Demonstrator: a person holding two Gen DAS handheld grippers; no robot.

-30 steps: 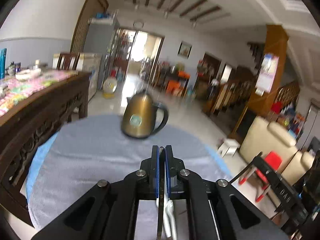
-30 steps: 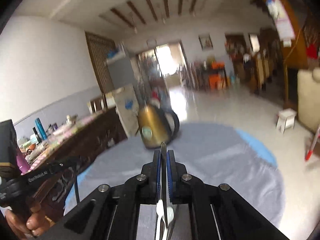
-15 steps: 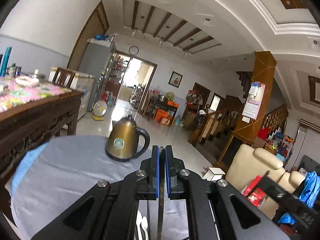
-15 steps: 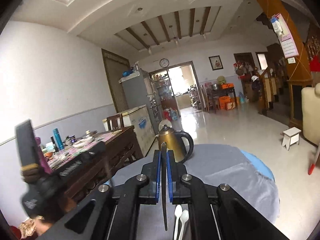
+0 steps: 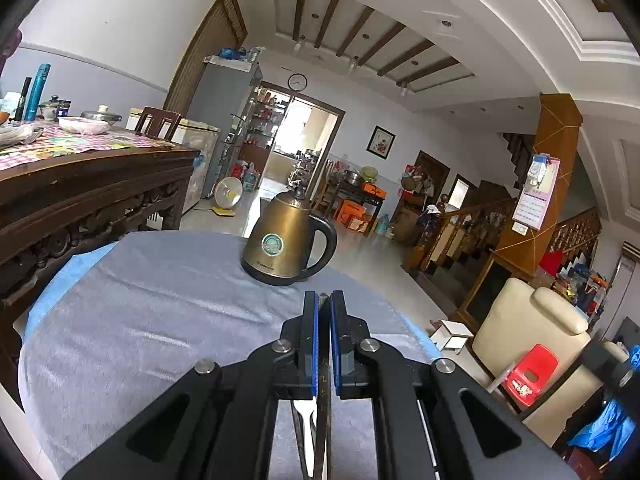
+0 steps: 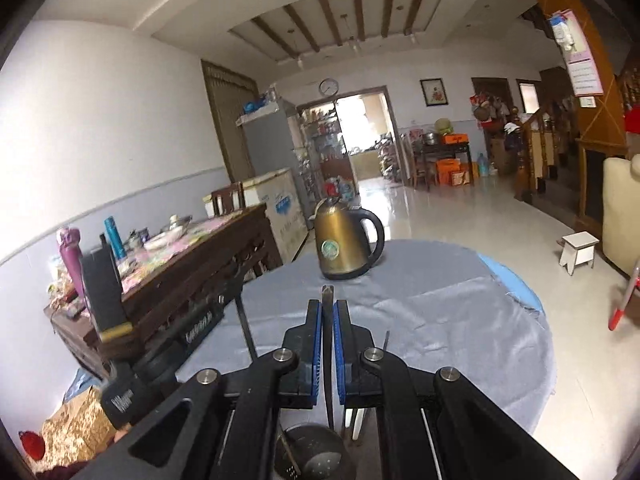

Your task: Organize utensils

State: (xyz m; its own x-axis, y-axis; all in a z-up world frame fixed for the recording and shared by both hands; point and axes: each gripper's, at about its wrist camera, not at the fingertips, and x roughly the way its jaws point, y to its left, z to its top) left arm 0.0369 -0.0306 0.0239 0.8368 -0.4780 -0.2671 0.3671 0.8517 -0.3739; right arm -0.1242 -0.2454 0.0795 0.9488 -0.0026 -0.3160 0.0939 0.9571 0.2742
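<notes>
Item: two clamped utensils, holder below.
My left gripper (image 5: pixel 324 312) pinches a dark utensil handle (image 5: pixel 323 376) upright; my right gripper (image 6: pixel 328 316) likewise pinches a dark blade-like utensil (image 6: pixel 329 360), nearer the perforated metal holder (image 6: pixel 316 456) directly beneath.

kettle (image 5: pixel 285 242) brass (black handle) | on grey cloth (image 5: pixel 152 300) | wooden sideboard (image 5: pixel 88 188) left

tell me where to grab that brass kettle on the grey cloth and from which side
Grip the kettle by its black loop handle. The handle sticks out to the right of the body in both wrist views, so come in from the right with the fingers either side of its upright stretch. The kettle stands upright with a round, smooth body that looks too wide to pinch. Both grippers are already shut on thin utensils, so one would have to be freed first.
</notes>
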